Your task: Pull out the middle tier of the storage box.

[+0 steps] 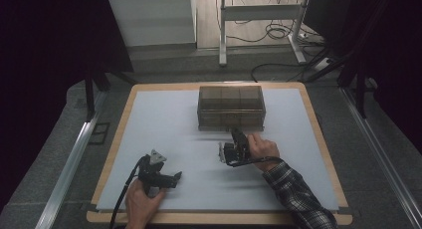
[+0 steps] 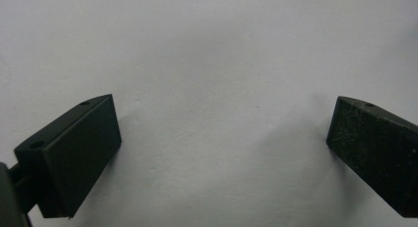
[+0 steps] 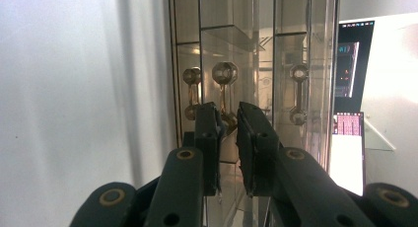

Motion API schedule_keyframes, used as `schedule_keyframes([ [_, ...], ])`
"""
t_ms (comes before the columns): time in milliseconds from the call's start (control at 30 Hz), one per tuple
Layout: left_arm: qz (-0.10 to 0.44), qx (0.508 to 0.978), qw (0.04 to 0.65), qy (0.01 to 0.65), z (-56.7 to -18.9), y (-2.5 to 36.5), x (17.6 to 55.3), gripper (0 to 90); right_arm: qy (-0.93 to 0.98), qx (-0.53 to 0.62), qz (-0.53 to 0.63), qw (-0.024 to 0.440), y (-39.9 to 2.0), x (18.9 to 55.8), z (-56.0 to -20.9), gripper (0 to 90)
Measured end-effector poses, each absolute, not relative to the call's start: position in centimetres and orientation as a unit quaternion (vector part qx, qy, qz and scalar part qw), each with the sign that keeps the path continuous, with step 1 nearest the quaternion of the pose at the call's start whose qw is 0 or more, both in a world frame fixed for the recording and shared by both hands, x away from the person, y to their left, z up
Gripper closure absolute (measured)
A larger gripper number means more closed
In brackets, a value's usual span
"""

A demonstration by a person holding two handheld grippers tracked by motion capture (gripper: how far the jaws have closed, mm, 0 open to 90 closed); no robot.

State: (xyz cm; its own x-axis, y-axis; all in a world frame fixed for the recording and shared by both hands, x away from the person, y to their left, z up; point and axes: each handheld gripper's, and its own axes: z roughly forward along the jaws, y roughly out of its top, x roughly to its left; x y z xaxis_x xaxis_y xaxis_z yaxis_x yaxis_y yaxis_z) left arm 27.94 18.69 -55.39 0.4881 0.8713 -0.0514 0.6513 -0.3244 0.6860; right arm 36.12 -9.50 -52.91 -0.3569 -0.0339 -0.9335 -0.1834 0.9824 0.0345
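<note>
brass handle sits pinched in the right claw.

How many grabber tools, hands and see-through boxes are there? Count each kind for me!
Grippers: 2 (left gripper, right gripper)
Hands: 2 (left hand, right hand)
See-through box: 1
Total: 5

Dim high view with dark edges, soft shadows on the mat, glare on the clear box
</note>
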Motion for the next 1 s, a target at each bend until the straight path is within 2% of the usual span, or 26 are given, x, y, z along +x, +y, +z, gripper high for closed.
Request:
schedule_keyframes([
  [167,0.166,0.797,0.331,0.478,-55.4,18.7,27.9,0.0,0.824,-0.066,0.075,0.557,-9.7,36.2,-52.7,74.0],
  [333,0.166,0.797,0.331,0.478,-55.4,18.7,27.9,0.0,0.83,-0.06,0.087,0.548,-9.9,36.2,-52.2,73.4],
  [1000,0.167,0.795,0.333,0.478,-55.4,18.7,28.0,0.0,0.881,-0.006,0.18,0.437,-11.7,37.5,-48.6,71.8],
])
